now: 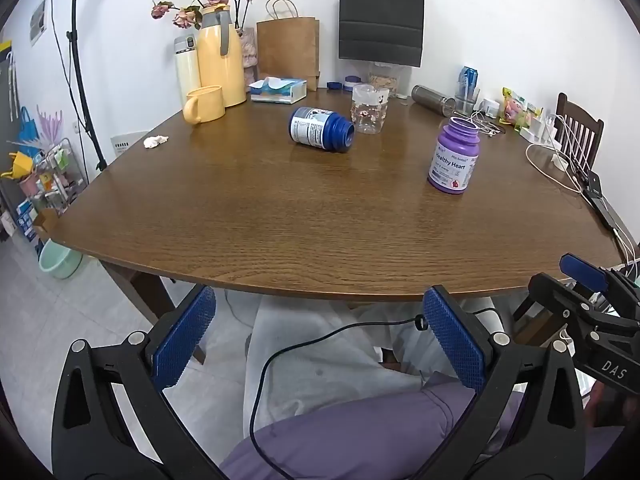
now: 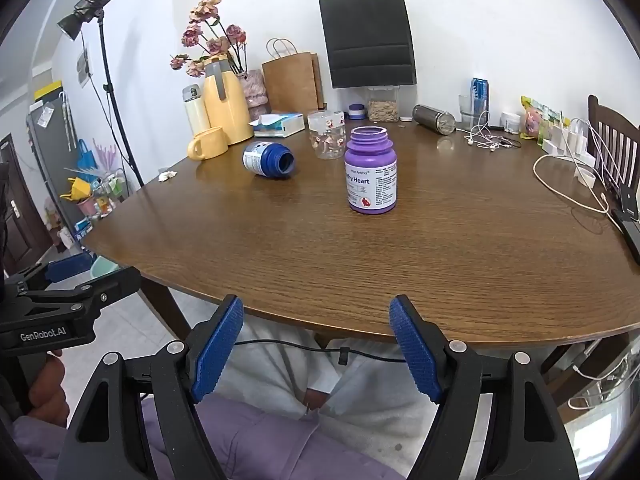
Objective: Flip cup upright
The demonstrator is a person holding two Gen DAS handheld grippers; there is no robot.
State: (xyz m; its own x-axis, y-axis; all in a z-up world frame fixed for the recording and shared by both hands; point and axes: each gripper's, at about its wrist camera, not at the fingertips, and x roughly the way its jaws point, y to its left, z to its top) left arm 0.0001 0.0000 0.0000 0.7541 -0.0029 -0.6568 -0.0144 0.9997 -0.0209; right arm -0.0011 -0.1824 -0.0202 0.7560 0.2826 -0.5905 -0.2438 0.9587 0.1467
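Note:
A blue bottle (image 1: 320, 130) (image 2: 267, 160) lies on its side mid-table, its open mouth turned to the right. Right of it a purple "Healthy Heart" bottle (image 1: 454, 156) (image 2: 371, 170) stands upright without a lid. Behind them is a clear patterned glass cup (image 1: 369, 109) (image 2: 326, 134), standing with its mouth up. A yellow mug (image 1: 203, 104) (image 2: 208, 143) sits at the back left; which way up it is I cannot tell. My left gripper (image 1: 319, 320) and my right gripper (image 2: 317, 330) are both open and empty, held below the table's near edge over the person's lap.
The brown wooden table (image 1: 280, 232) has a yellow thermos jug (image 1: 219, 56), tissue box (image 1: 279, 90), paper bags, a steel flask (image 1: 434, 100), and cables and chargers (image 1: 560, 156) along its back and right side. A chair (image 2: 612, 144) stands at the right. A cable crosses the lap.

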